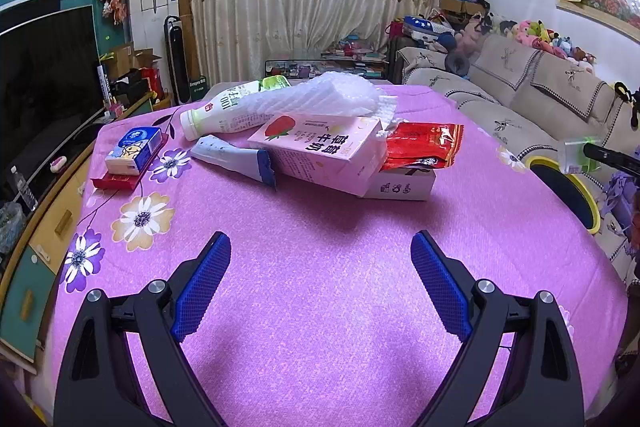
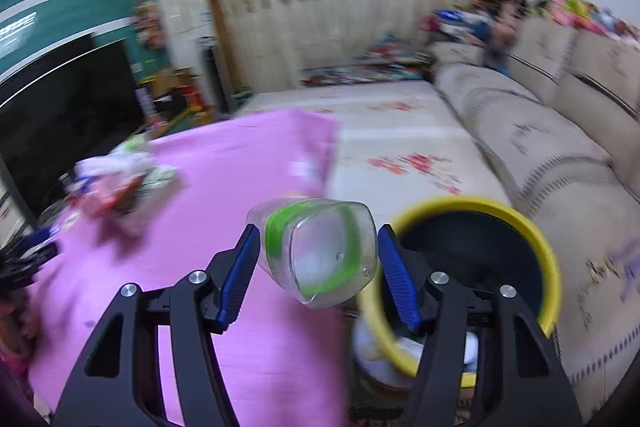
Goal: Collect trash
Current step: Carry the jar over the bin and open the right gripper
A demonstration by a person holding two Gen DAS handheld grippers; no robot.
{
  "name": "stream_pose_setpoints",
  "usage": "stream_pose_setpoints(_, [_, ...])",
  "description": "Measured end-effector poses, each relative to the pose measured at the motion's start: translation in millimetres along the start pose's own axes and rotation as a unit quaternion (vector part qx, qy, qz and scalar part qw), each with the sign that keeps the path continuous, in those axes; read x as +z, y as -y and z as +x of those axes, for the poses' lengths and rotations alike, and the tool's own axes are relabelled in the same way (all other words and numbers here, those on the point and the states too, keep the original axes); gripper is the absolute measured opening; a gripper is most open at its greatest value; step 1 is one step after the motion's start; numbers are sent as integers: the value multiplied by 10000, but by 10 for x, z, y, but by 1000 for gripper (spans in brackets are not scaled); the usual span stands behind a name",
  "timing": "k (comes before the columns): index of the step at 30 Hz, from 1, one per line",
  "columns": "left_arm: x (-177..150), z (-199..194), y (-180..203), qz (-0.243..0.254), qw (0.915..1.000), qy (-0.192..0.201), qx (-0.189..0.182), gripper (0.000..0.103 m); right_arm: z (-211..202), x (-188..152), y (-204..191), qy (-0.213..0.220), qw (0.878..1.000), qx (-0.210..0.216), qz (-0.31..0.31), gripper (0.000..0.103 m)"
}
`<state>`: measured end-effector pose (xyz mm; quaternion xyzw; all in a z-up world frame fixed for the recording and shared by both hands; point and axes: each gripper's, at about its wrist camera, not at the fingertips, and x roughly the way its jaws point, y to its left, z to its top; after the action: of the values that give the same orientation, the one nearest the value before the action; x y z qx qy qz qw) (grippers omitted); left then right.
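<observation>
A pile of trash lies on the pink tablecloth (image 1: 320,247): a pink strawberry milk carton (image 1: 320,151), a white drink bottle (image 1: 224,113), white foam wrap (image 1: 332,97), a red snack wrapper (image 1: 424,145), a blue-white wrapper (image 1: 236,161). My left gripper (image 1: 320,279) is open and empty, short of the pile. My right gripper (image 2: 318,259) is shut on a clear plastic bottle with a green label (image 2: 324,251), held at the table's right edge beside the yellow-rimmed bin (image 2: 500,211). The bin also shows in the left wrist view (image 1: 560,183).
A tissue pack (image 1: 134,149) on a red tray sits at the table's left. A white box (image 1: 404,183) lies under the carton. A beige sofa (image 2: 540,131) runs along the right, a TV (image 1: 44,79) on the left. The right wrist view is motion-blurred.
</observation>
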<state>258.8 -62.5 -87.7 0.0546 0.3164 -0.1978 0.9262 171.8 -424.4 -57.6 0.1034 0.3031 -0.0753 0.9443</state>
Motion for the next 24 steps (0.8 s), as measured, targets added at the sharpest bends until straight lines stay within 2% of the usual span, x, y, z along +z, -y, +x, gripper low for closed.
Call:
stream_pose_setpoints(4, [-3, 2, 2, 20, 10000, -8, -3, 90, 246, -71, 464, -237, 9977, -539, 322, 58])
stream_pose_setpoints(10, [1, 6, 4, 1, 10000, -28, -12, 90, 798, -291, 835, -1026, 9866, -1167, 494, 58])
stream_pose_setpoints(17, [0, 11, 9, 23, 10000, -37, -16, 90, 1214, -466, 1041, -1752, 9705, -1529, 641, 58])
stream_pose_setpoints(24, [0, 10, 26, 58, 10000, -34, -16, 91, 1378, -558, 1092, -2108, 9591, -1728, 769, 57])
